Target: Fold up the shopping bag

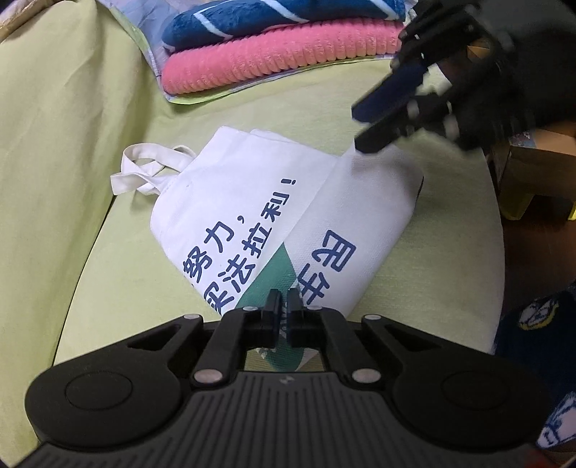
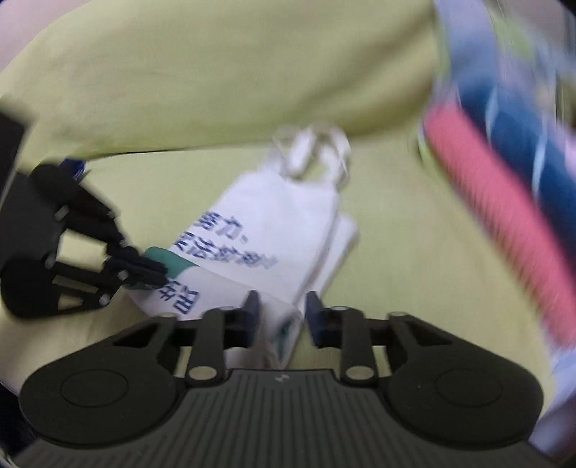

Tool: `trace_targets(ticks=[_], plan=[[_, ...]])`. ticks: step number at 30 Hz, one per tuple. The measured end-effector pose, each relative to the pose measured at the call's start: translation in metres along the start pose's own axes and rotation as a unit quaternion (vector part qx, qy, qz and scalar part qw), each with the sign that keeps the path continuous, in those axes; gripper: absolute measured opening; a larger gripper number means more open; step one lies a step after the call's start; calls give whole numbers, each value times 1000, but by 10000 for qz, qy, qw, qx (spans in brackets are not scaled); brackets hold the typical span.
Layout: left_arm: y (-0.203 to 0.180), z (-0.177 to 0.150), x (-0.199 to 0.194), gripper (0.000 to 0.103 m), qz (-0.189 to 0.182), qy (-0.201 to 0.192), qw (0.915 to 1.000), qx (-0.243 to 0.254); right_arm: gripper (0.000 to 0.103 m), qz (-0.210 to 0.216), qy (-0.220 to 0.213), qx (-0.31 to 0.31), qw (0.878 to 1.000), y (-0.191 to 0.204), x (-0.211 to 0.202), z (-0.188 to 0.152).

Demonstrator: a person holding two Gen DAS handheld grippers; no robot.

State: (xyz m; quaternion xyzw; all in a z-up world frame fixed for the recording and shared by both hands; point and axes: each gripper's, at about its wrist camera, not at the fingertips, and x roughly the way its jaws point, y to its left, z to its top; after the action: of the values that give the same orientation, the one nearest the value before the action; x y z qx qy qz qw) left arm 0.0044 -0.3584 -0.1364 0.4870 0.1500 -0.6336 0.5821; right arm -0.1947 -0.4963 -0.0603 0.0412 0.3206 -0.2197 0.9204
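Note:
A white shopping bag (image 1: 252,212) with blue print and a green patch lies on the light green sofa seat (image 1: 144,280), one side folded over lengthwise. Its handles (image 1: 144,169) lie at the far left end. My left gripper (image 1: 283,306) is shut on the bag's near edge at the green patch. My right gripper (image 1: 363,129) hovers just above the bag's far right corner, jaws apart. In the blurred right wrist view the bag (image 2: 284,230) lies ahead, my right gripper (image 2: 282,309) is open around its folded edge, and the left gripper (image 2: 158,273) pinches the green corner.
Folded pink (image 1: 273,61) and blue striped (image 1: 273,18) towels are stacked on a bag at the back of the seat. The sofa backrest (image 1: 61,144) rises on the left. A cardboard box (image 1: 536,169) stands off the seat's right edge.

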Motion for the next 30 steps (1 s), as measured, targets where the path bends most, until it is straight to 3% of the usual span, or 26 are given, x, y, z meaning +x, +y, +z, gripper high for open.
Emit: trace_targets(ticks=[2, 6, 12, 20, 30], plan=[[0, 0, 0, 0, 41, -19, 10000, -76, 9, -275, -56, -748, 9968, 20, 5, -6], [-3, -1, 2, 0, 168, -101, 9997, -154, 9, -482, 20, -1141, 9923, 29, 35, -24], [4, 0, -10, 4, 693, -326, 9971, 23, 8, -255, 7, -955, 9951, 29, 74, -23], [13, -3, 11, 0, 401, -18, 9991, -123, 8, -26, -71, -647, 9979, 24, 80, -23], [14, -13, 0, 0, 490, -325, 9960, -677, 7, 298, 101, -208, 9993, 12, 80, -18]])
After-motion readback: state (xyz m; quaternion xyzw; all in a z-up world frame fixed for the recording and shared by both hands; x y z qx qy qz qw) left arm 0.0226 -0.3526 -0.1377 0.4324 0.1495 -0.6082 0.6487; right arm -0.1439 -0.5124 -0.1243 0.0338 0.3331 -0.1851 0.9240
